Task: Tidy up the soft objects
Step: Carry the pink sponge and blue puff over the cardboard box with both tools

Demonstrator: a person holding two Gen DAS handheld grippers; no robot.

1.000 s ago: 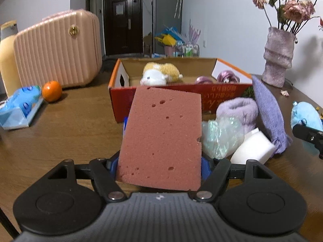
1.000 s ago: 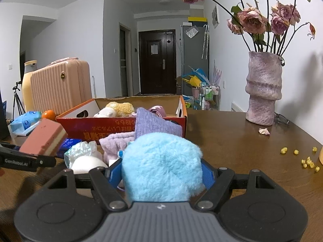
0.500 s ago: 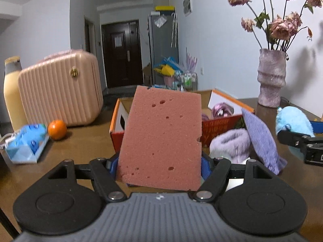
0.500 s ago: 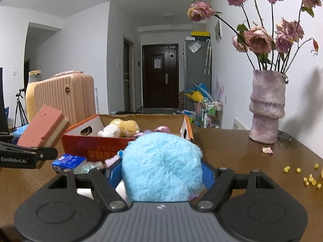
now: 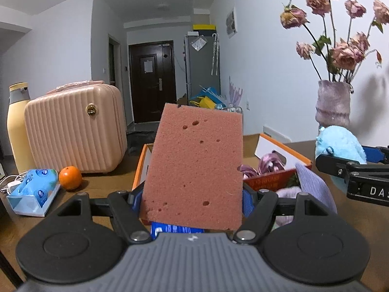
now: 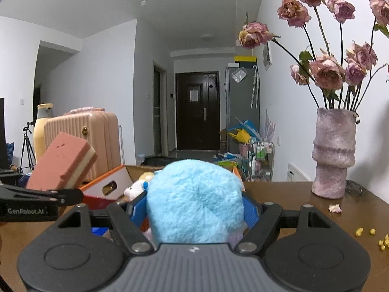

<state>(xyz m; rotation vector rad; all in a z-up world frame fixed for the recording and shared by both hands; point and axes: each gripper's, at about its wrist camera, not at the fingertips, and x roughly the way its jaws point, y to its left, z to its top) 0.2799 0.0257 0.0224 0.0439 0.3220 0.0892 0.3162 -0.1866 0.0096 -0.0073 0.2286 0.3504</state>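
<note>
On the left of the brown table (image 5: 102,189) sit a blue tissue pack (image 5: 34,192), an orange (image 5: 70,177) and a ribbed pink case (image 5: 75,129), none of them part of the sorting. Next comes the left claw (image 5: 192,202), clenched on a pink sponge (image 5: 194,168) that it holds off the table, tilted up in front of the orange cardboard box (image 5: 272,150). From the right wrist view the sponge shows a cream underlayer and hangs near the box's left end. Inside the box lie a yellow-and-white plush toy (image 6: 138,185) and some shiny purple ribbon (image 5: 269,165). In front of the box, purple cloths (image 5: 313,185) wait on the table. Further right, the right claw (image 6: 194,209) grips a fluffy light-blue plush (image 6: 194,202), also in the air, near the box's right side. A vase of dried roses (image 6: 333,155) stands at the far right.

The step in hand looks like the carry: both soft things are lifted and on their way to the box. The next move calls for bringing each claw over the open top, lowering a little, then releasing so that sponge and plush drop inside without hitting the rim.
</note>
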